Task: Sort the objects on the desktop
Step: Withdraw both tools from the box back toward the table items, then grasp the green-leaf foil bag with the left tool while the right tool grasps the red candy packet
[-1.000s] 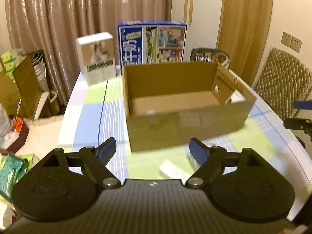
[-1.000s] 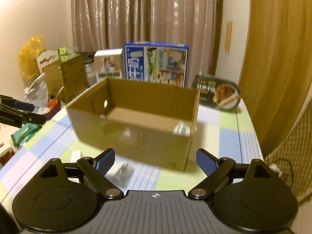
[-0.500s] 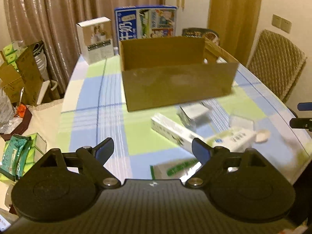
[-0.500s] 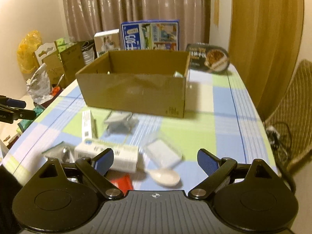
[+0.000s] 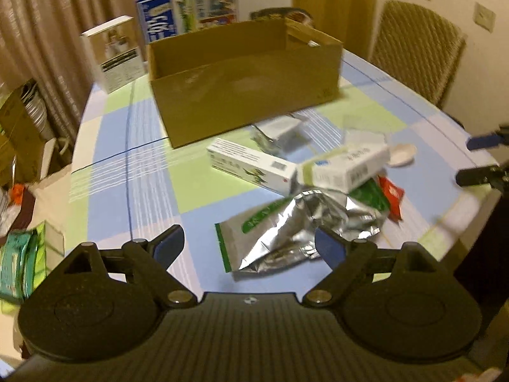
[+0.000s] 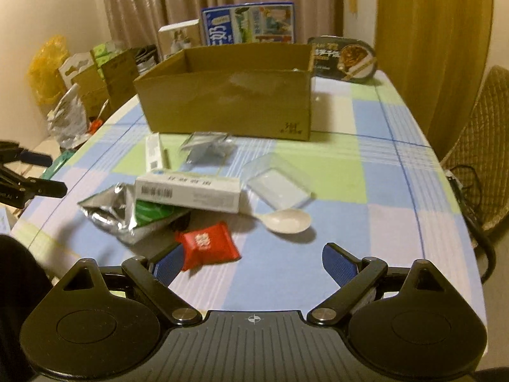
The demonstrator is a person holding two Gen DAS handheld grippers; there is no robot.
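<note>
The table [image 6: 397, 191], under a cloth checked in blue, green and white, carries everything. Toward its far edge stands the open cardboard box [image 6: 229, 102], long side facing the near edge; I cannot make out what is inside it. Behind the box, along the far edge, stand a blue printed carton [image 6: 248, 25], a white carton [image 5: 116, 52] and a dark food tray [image 6: 345, 59].

The loose things lie in a cluster between the box and the near edge. A crumpled silver-and-green foil pouch [image 5: 286, 222] lies nearest that edge, partly under a white carton with a barcode [image 6: 187, 192]. A second long white carton with green print [image 5: 251, 168] lies toward the box, its end touching the first. Just beside the barcode carton lies a clear plastic tray [image 6: 280, 181], and close in front of the box a small grey packet [image 6: 206, 149]. A white spoon [image 6: 288, 221] lies near the clear tray, bowl up. A small red sachet [image 6: 208, 248] lies beside the pouch, closest to the near edge.

The left gripper [image 5: 248, 245] hangs over the pouch with its fingers spread wide, holding nothing. The right gripper [image 6: 251, 259] hovers just above the red sachet, fingers likewise spread apart and empty.
</note>
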